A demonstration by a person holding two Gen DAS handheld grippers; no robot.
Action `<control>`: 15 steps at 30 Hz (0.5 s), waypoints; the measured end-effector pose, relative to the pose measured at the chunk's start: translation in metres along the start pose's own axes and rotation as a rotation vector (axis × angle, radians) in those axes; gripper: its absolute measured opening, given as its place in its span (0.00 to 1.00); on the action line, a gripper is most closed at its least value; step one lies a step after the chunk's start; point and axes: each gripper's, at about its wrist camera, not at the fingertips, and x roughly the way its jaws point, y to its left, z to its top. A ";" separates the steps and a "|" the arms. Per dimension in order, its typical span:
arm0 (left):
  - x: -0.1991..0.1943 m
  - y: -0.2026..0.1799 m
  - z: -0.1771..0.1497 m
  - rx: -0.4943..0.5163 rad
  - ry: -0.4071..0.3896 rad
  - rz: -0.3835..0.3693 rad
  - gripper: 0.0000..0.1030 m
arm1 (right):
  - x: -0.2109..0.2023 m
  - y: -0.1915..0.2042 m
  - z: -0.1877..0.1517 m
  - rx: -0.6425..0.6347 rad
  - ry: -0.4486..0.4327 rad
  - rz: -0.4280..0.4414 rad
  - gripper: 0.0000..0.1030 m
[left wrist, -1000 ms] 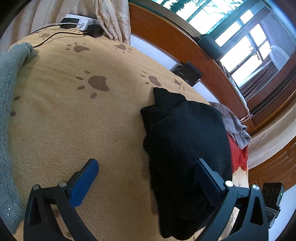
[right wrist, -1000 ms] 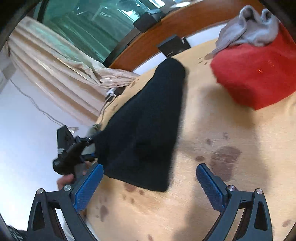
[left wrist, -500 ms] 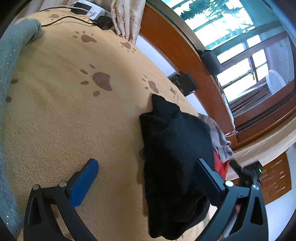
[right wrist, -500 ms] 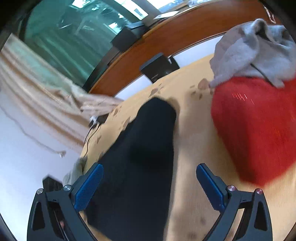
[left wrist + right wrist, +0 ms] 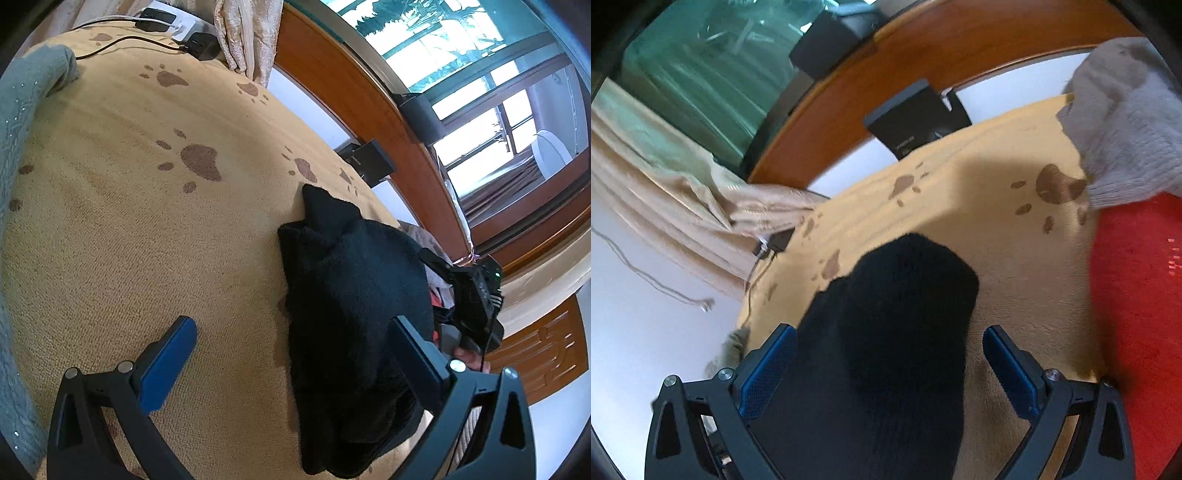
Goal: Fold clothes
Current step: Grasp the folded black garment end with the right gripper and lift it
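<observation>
Right now both tongs are spread wide with nothing pinched. The left gripper (image 5: 291, 358) hangs over the tan paw-print blanket (image 5: 147, 240), its right finger in front of the folded black sweater (image 5: 351, 314). The right gripper (image 5: 890, 365) straddles that sweater (image 5: 886, 350). A red garment (image 5: 1137, 295) lies just beside it under a grey one (image 5: 1123, 129).
</observation>
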 end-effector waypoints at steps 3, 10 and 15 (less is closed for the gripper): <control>0.001 -0.001 0.000 0.008 0.000 0.007 1.00 | 0.001 -0.008 0.000 0.006 -0.002 0.033 0.99; 0.002 -0.004 -0.001 0.021 -0.005 0.019 1.00 | 0.003 0.003 -0.005 -0.134 0.034 0.015 0.99; 0.002 -0.005 -0.001 0.029 -0.007 0.018 1.00 | 0.006 -0.004 -0.007 -0.088 0.037 0.018 0.46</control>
